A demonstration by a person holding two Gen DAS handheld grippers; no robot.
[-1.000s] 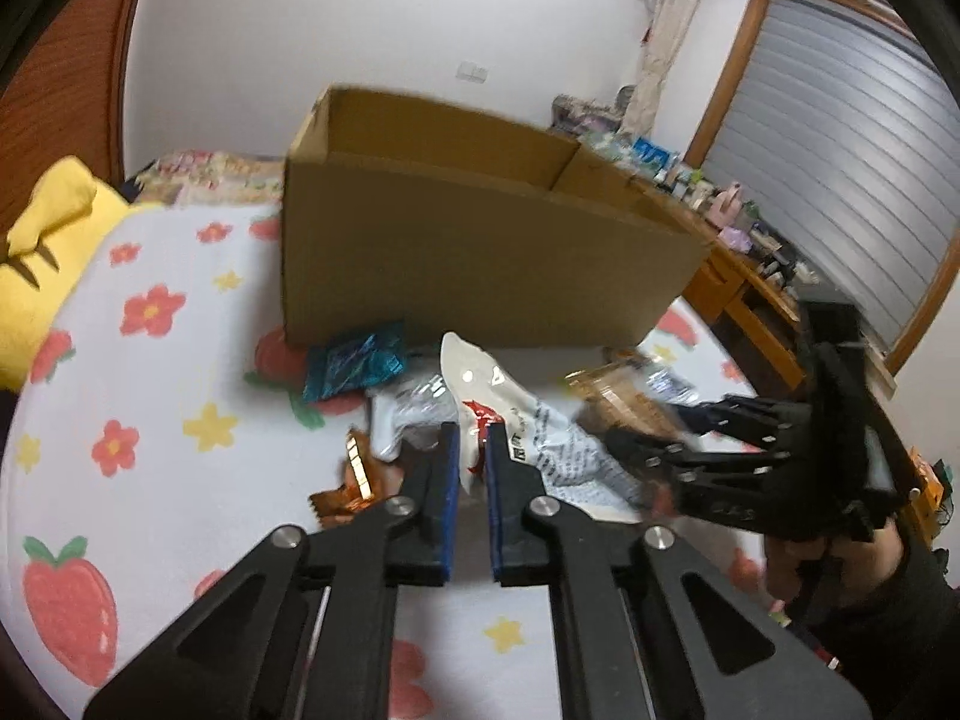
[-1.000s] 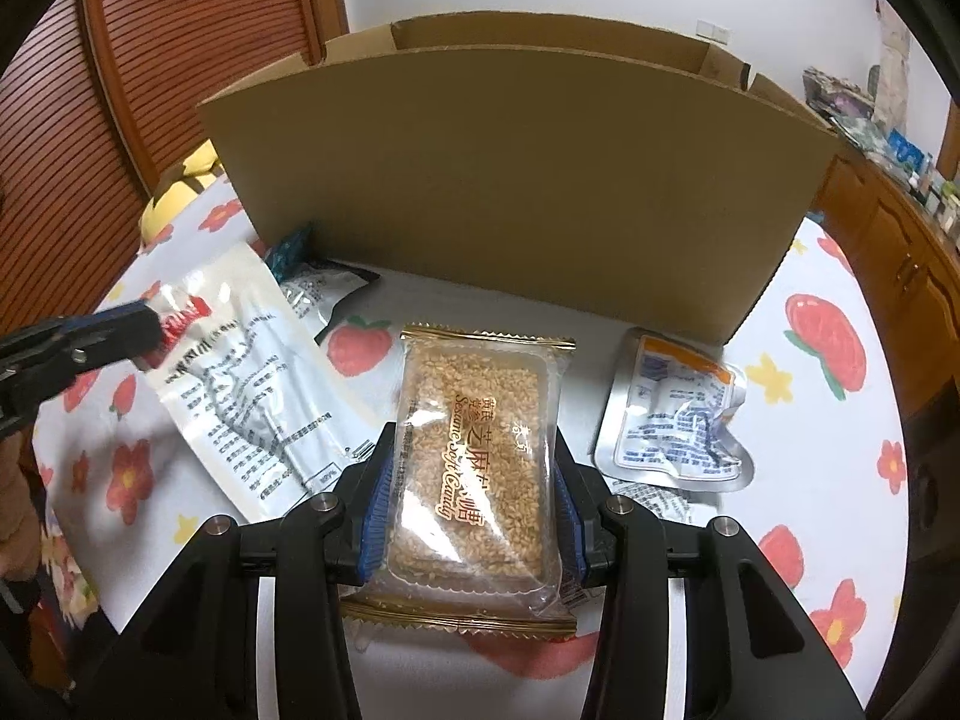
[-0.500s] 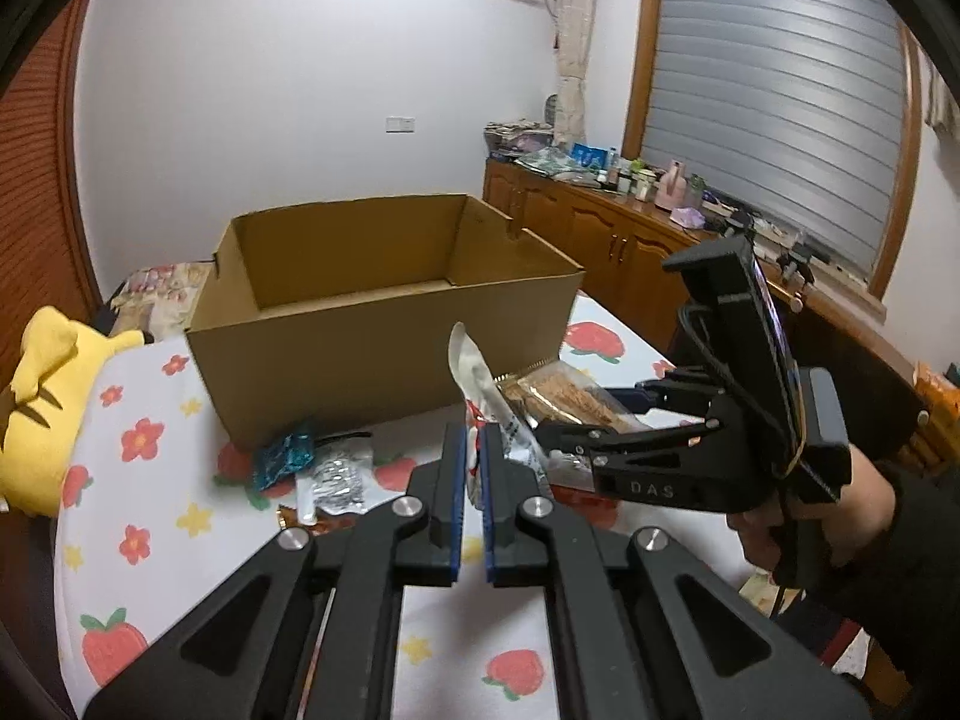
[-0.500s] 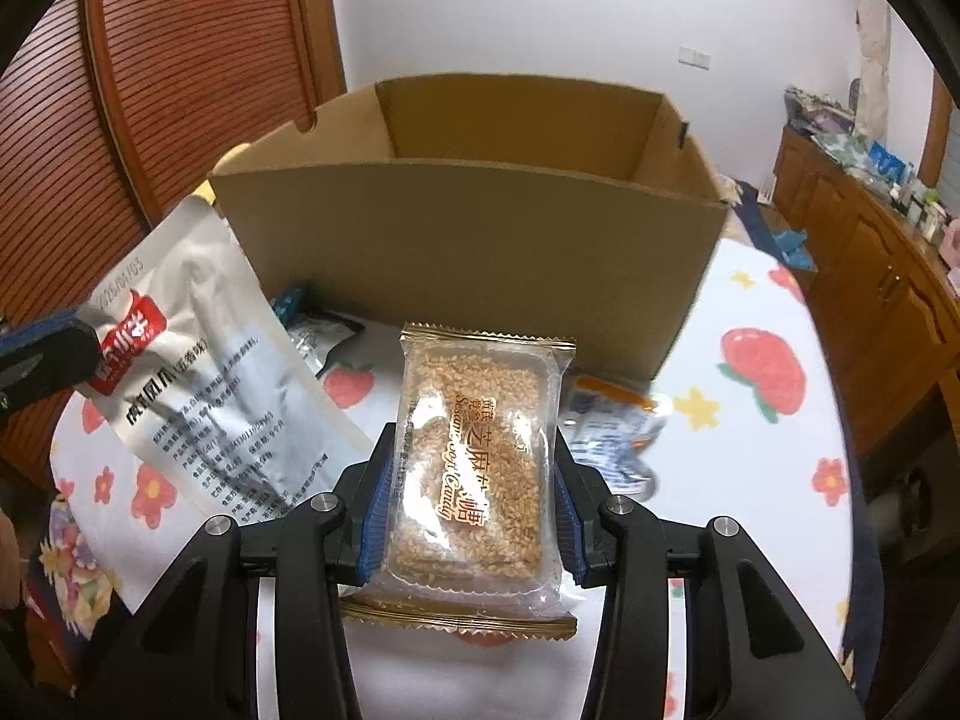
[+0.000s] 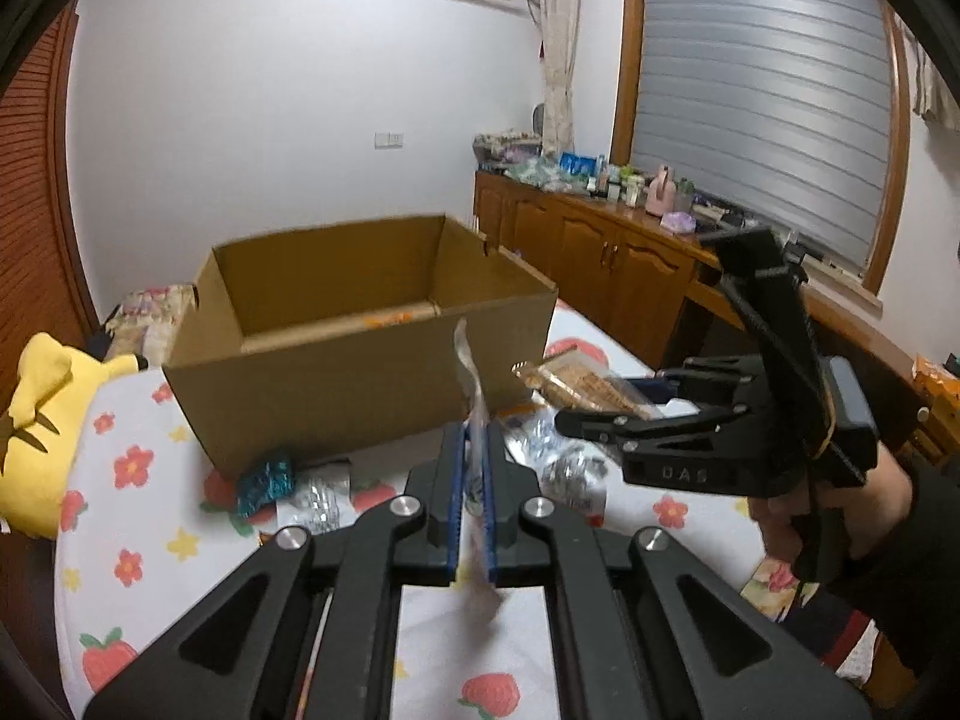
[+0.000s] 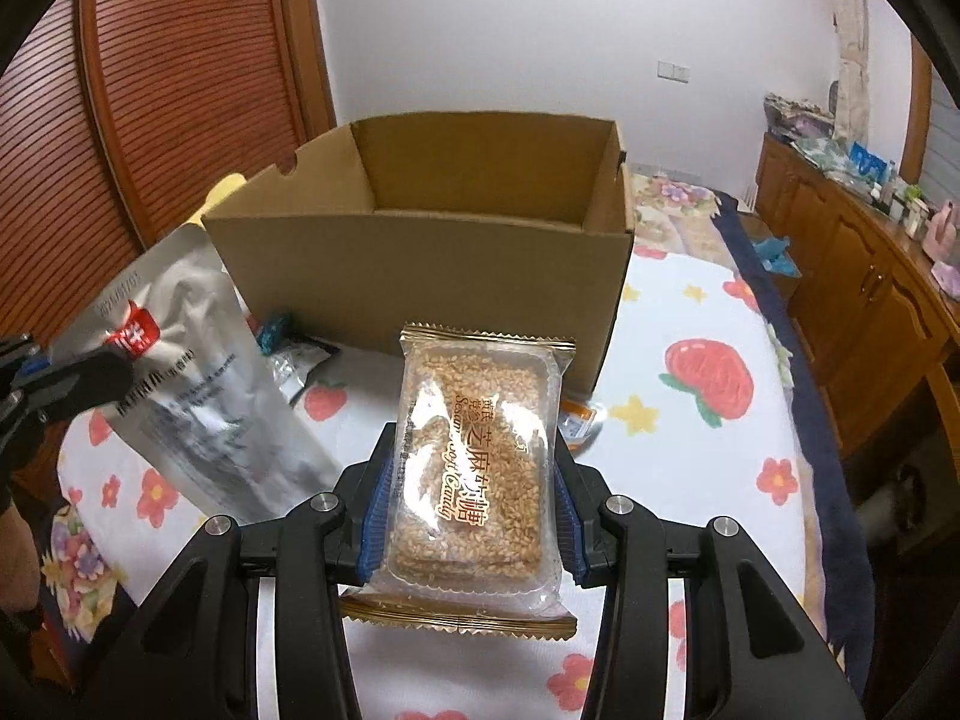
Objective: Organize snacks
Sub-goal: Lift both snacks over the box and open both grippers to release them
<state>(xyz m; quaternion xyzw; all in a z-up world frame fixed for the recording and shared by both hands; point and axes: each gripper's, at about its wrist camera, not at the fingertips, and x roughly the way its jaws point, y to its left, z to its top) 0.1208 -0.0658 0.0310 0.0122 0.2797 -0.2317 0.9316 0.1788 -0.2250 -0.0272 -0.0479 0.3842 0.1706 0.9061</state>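
An open cardboard box [image 5: 360,372] [image 6: 420,264] stands on the flowered table, empty inside as far as I see. My left gripper [image 5: 472,450] is shut on a silver foil pouch [image 5: 474,396], held edge-on above the table in front of the box; the pouch's face shows in the right wrist view [image 6: 186,372]. My right gripper [image 6: 474,480] is shut on a clear pack of sesame candy [image 6: 480,462], also raised before the box; this pack shows in the left wrist view [image 5: 582,387], to the right of the pouch.
Loose snacks lie at the box's foot: a teal packet [image 5: 264,480], silver packets [image 5: 318,492] and an orange-white pouch [image 6: 579,420]. A yellow plush toy [image 5: 36,420] sits at the left table edge. A wooden sideboard [image 5: 606,258] with clutter stands to the right.
Both grippers have risen from the table with their snacks, and the box's open inside has come into view. The silver pouch now hangs upright.
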